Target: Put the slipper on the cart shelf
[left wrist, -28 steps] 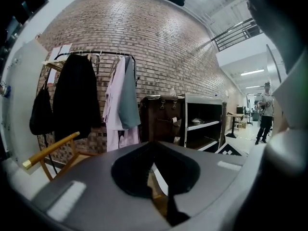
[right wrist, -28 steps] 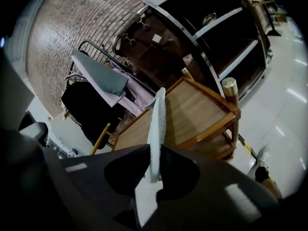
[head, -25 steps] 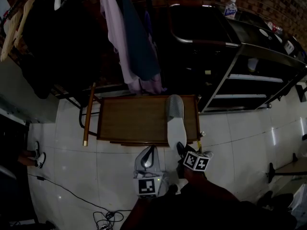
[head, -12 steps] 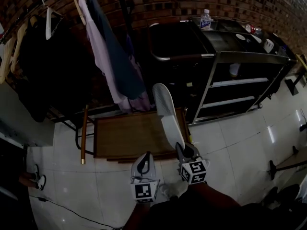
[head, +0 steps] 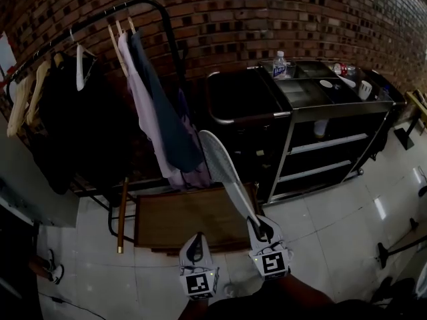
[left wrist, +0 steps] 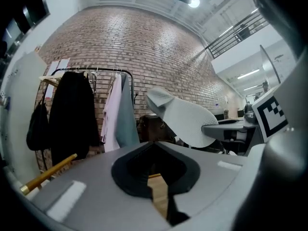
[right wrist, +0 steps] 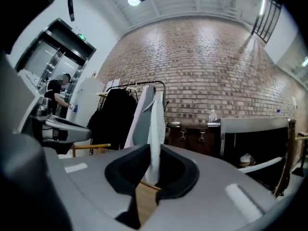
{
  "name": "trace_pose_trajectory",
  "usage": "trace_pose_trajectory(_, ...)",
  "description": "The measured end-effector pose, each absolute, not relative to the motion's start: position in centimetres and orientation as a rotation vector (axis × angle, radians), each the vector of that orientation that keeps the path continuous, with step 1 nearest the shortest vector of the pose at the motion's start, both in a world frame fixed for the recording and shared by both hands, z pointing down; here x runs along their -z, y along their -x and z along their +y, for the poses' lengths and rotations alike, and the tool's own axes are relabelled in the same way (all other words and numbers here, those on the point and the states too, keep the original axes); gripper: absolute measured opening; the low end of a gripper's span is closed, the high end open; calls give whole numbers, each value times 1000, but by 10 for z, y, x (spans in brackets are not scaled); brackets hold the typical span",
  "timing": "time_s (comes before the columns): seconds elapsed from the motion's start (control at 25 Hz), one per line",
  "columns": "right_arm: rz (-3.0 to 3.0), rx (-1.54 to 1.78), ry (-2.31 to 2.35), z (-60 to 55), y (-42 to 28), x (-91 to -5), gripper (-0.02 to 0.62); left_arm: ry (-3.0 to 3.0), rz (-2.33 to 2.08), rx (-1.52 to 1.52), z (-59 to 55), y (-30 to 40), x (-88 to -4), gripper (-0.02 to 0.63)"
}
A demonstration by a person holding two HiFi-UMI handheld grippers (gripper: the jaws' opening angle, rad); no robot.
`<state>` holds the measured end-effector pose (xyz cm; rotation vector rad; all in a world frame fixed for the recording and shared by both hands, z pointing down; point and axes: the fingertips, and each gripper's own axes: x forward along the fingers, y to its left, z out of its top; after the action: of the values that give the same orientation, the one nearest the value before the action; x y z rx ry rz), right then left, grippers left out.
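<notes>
Overhead, I saw the right tool (head: 261,229) clamped on the heel end of the pale slipper (head: 223,169). Its jaws pinched the sole edge-on, which showed plainly in the right gripper view. The slipper hung in the air and slanted up and to the left from the tool. Its toe end reached toward the hanging garments (head: 160,119) on the clothes rail (head: 143,5), and it sat above the far edge of the low wooden surface (head: 180,219). It touched neither that surface nor the black cart (head: 333,107), which stood just to the right against the brick wall (head: 267,12). The cart shelf (head: 327,142) lay well apart from the slipper. A water bottle (head: 280,64) stood upright on the cart's top. The left tool (head: 195,247) hovered beside the right one over the near edge of the wooden surface, with its jaws drawn together and nothing between them.
</notes>
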<state>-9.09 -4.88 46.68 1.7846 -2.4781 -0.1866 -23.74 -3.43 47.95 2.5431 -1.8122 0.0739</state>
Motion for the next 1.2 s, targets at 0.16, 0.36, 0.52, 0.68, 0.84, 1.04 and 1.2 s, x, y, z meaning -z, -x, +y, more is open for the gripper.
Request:
trace_pose_trajectory(0.16,-2480,228,-1798,-51,88,-453,44,-2575,-1803,-54,-39,235,-473,15)
trace_pose_trajectory(0.36,-2461,238,-1790,-51,85,-454,44,-2568,-1810,-59,-40,232,-470,15)
trace_pose_trajectory(0.52,-2441,277,-1782,-48,83,-455,46,-2584,-1820,-38,-41,231,-462,15)
trace_pose_trajectory(0.68,-2446,285,-1759,-46,88,-455,46,-2590,-1824,-33,-42,231,-462,15)
trace_pose_trajectory(0.84,-2448,287,-1732,-49,91,-458,46,-2585,-1814,-40,-43,230,-464,15)
trace_pose_trajectory(1.04,-2436,279,-1705,-47,89,-462,48,-2586,-1798,-31,-44,225,-464,15)
trace_pose_trajectory(1.2,-2408,263,-1717,-45,79,-463,48,-2580,-1800,-12,-44,220,-459,15)
